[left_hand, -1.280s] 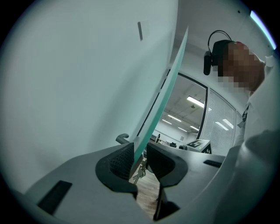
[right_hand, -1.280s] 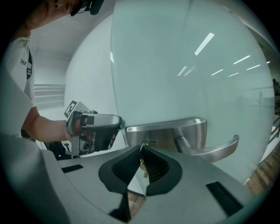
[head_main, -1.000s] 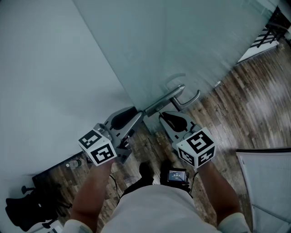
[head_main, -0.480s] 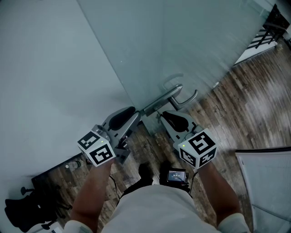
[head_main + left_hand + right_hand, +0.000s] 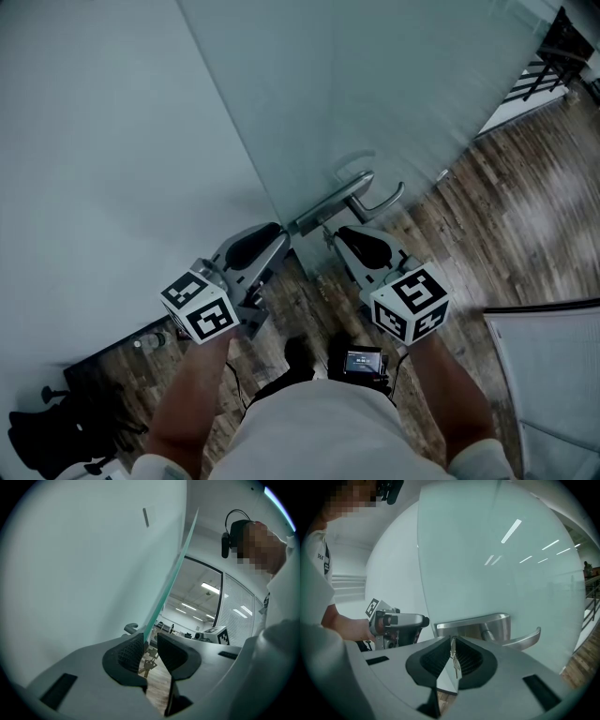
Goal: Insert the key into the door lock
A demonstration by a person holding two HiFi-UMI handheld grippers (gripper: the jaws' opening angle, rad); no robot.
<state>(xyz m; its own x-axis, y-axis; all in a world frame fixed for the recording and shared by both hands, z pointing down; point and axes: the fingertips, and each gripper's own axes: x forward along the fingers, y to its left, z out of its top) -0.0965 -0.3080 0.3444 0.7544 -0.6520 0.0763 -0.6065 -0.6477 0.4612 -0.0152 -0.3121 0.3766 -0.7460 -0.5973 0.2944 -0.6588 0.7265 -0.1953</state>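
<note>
At the glass door [image 5: 403,103], beside its lever handle [image 5: 525,638], the approach looks to be the step in hand. Left gripper [image 5: 150,640] sits at the door edge, jaws parted, more keys [image 5: 149,662] showing through the gap. Right gripper [image 5: 453,641] is clenched on the key [image 5: 453,658], near the handle plate [image 5: 471,623]. No keyhole shows, so next I'd find it and level the blade.

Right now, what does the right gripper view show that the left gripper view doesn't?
Only the right gripper view: the key clamped in the right tool, plus the left tool from outside. Only the left gripper view: the right tool's marker cube, ceiling lights, and keys showing between its jaws. Both: the glass door, a door handle, the person.
</note>
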